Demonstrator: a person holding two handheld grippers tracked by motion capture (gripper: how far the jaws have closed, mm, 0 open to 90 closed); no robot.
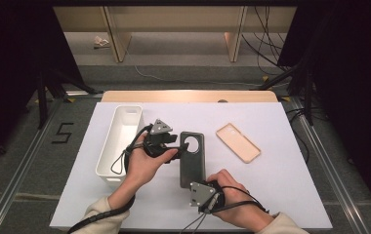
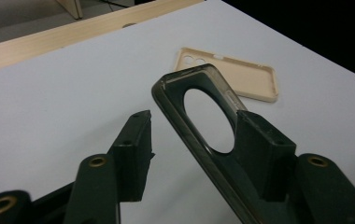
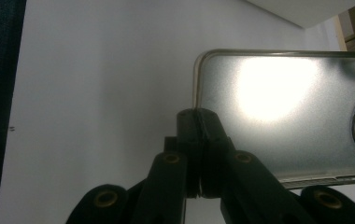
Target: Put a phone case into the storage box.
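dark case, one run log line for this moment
right gripper: shut on dark case edge | left gripper: open, astride camera end | tan case: flat on table, apart | bin: left

Dark translucent phone case (image 1: 192,158) with a round camera opening.
Held lifted and tilted above the white desk (image 1: 271,185), lengthwise, opening at its far end.

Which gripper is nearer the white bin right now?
Left. The left gripper sits just right of the white bin, at the dark phone case. The right gripper is clamped on the case's near end, farther away.
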